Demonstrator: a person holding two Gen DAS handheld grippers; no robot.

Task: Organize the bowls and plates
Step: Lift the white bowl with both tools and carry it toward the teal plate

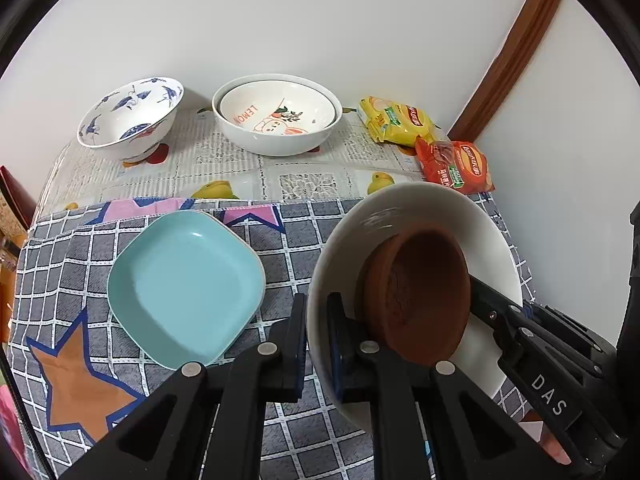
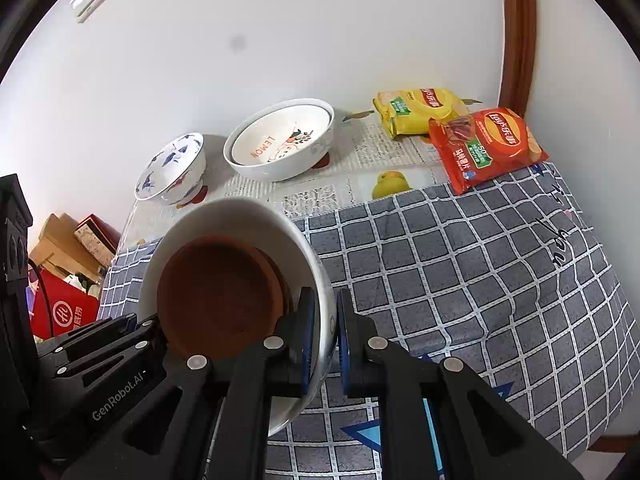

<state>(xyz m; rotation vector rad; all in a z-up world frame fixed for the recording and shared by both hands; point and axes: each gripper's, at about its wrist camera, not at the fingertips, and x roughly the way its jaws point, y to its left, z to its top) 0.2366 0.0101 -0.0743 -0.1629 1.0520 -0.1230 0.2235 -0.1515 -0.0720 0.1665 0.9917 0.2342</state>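
Two grippers, my left gripper (image 1: 316,344) and right gripper (image 2: 324,344), pinch opposite rims of the glossy white ceramic bowl (image 1: 492,240), tilted between them; I fear the loose brown clay saucer (image 1: 420,296) inside slides out.

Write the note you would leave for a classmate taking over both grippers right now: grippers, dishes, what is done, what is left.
Left gripper: jaws shut on the near rim of the white bowl.
Right gripper: jaws shut on the same bowl's opposite rim.
The bowl is tilted, with the brown dish inside.
On the table: blue plate, blue-patterned bowl, lemon bowl nested in a bigger white bowl.
Done: two nestings.
Left: set this bowl down, sort the blue plate and patterned bowl.
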